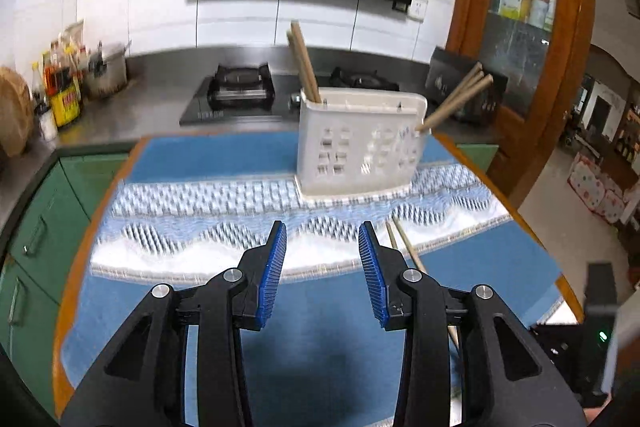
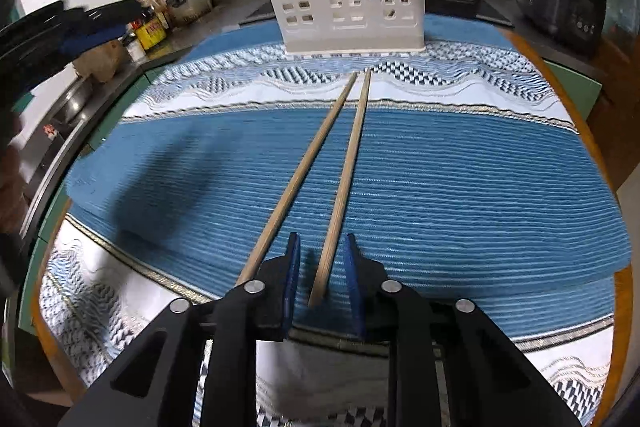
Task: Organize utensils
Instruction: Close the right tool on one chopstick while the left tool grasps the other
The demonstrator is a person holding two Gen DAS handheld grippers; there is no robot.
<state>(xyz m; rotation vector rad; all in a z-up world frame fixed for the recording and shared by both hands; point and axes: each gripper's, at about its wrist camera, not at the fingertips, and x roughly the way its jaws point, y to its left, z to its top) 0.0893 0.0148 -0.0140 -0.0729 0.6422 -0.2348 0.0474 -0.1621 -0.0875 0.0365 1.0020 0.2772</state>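
Nearest me, my right gripper (image 2: pixel 322 267) is straddling the near end of 1 chopstick (image 2: pixel 342 187), pitching steeply down at the cloth. Its jaws are standing narrowly apart, pads not yet pressing the stick, so nothing is gripped.

Risk, as I'm judging it: the second chopstick (image 2: pixel 296 179) is lying just beside the left jaw, outside it. If I'm closing off-centre, that jaw could be nudging it and rolling it across the blue cloth (image 2: pixel 480 187). Gripping this far toward the end could also leave the stick swinging when lifted.

Both sticks are pointing away, their far tips near the base of the white utensil holder (image 2: pixel 348 7), which is already carrying chopsticks at both ends.

My left gripper (image 1: pixel 322 259) is angling moderately downward, jaws released and empty, short of the holder (image 1: pixel 360 151).
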